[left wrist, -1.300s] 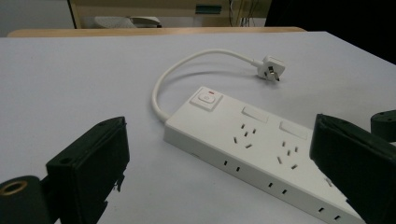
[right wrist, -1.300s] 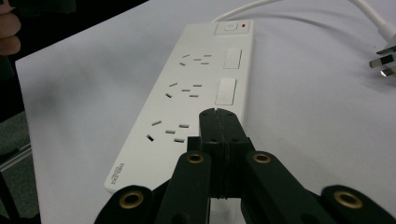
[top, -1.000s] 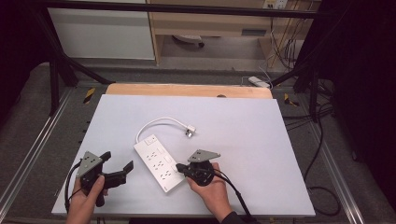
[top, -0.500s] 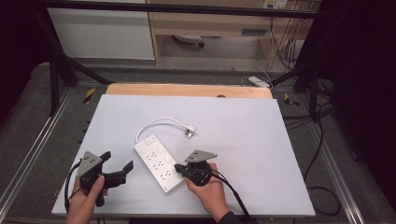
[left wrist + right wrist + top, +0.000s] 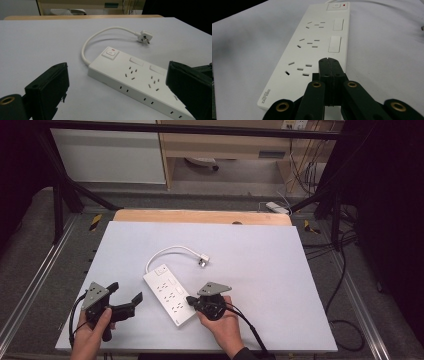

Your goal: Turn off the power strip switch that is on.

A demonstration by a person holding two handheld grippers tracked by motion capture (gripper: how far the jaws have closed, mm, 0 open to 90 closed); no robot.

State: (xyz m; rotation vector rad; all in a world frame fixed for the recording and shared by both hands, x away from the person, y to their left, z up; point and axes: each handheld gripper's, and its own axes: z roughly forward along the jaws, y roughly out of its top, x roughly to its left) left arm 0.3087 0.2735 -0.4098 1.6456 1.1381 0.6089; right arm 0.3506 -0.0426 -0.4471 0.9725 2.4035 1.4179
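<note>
1. Spreading across most of the high view, the white desk (image 5: 280,285) carries one thing to work on, with bare surface all round it.
2. Lying on the near half of the desk, the white power strip (image 5: 169,294) runs at a slant between the two hands; its cord (image 5: 167,252) loops away to a plug (image 5: 203,260) resting farther back, unplugged.
3. Held low at the near left edge, the left gripper (image 5: 125,296) stands released — its jaws wide apart with nothing between them, aimed at the strip's long side from a short way off.
4. Pointing along the strip from its near end, the right gripper (image 5: 329,65) is clenched on nothing, its tips closed together just over the strip's near right edge; the right hand (image 5: 223,325) wraps the body from below.
5. Judging by these poses, the step in hand looks like pressing or nudging the strip with the closed tips — perhaps one of its small rocker switches (image 5: 334,44). The next move would call for a short, steady advance, the left gripper ready to brace the strip against sliding.
</note>
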